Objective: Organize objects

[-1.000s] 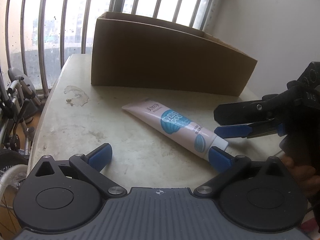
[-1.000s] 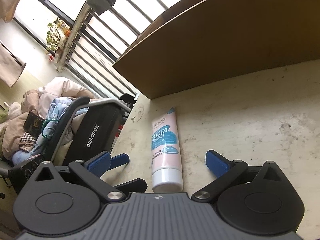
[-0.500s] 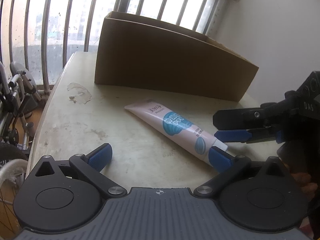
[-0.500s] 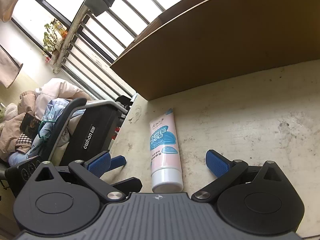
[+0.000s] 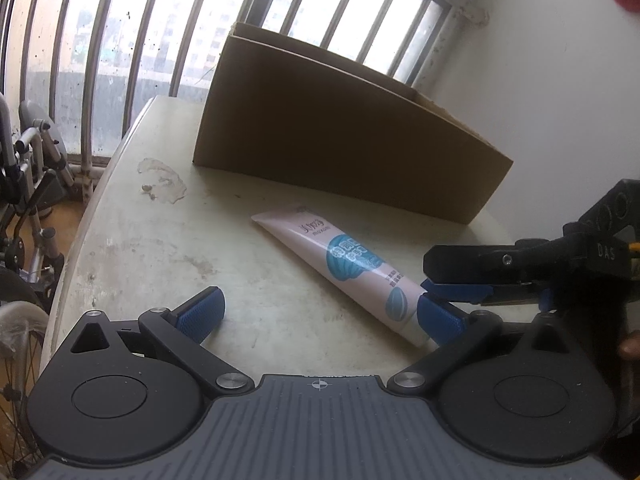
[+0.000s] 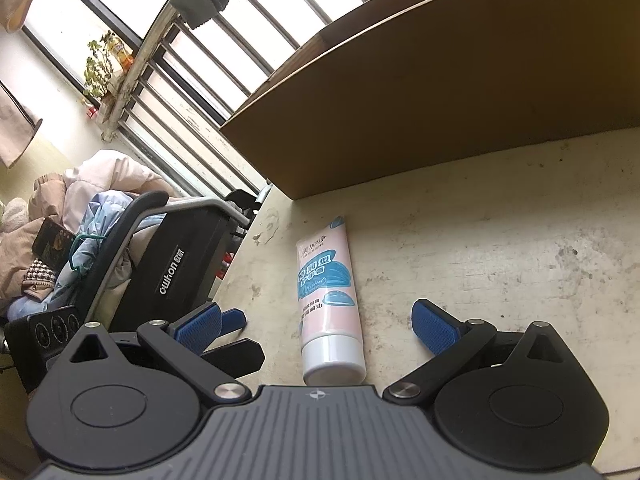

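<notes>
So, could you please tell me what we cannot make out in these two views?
- Inside of the box: hidden by its near wall in both views.
- Tube cap: left view, hidden behind the left gripper finger.
- Tube small print: too small to read.
- Right gripper far finger: left view, hidden by the near one.

Both mounted low over the desk (image 5: 132, 240), close in, facing the box (image 5: 340, 140) from different sides; sharing the tube (image 6: 328, 292).

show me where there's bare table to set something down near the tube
Bare table lies left of the tube, between the left edge and the box. A second patch lies right of the tube, before the box. Crowded: the tube's cap end, between the right gripper fingers.
</notes>
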Demonstrator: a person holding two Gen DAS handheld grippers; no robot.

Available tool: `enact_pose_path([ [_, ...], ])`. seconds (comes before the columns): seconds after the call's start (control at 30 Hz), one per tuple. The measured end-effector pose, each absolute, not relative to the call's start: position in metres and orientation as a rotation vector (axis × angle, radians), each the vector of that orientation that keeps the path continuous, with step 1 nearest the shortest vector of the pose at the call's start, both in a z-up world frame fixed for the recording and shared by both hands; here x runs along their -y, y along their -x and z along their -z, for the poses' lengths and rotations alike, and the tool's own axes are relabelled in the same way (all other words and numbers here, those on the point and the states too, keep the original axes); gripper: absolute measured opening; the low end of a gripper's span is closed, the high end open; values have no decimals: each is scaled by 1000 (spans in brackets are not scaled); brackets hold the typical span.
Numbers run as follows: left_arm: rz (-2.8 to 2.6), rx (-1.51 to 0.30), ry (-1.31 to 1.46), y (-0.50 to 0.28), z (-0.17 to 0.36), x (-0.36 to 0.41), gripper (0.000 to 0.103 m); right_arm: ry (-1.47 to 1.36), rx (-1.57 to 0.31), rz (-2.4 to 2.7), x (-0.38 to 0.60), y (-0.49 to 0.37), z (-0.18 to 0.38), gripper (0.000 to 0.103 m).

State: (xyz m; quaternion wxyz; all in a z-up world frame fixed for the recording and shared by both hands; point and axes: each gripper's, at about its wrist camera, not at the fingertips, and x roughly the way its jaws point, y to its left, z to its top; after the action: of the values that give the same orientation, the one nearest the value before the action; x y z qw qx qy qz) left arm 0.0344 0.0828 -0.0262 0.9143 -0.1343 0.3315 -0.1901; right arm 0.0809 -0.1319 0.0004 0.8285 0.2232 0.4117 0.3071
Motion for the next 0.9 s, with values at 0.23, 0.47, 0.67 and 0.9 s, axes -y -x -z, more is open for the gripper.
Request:
enact_pose_path([
  [0.23,394,-693,265,-36,25,-83,103,-464,-874,-641,130,-80,-1,103],
  [0.47,374,-700,229,-35,25,-78,103,-463,-878,-629,128,-81,-1,103],
  [0.67,374,-701,276,-36,25,-83,103,-466,-879,-623,128,-81,-1,103],
  [0.9,381,-689,248,-35,25,-78,103,-460,-879,-614,126,-80,-1,103],
])
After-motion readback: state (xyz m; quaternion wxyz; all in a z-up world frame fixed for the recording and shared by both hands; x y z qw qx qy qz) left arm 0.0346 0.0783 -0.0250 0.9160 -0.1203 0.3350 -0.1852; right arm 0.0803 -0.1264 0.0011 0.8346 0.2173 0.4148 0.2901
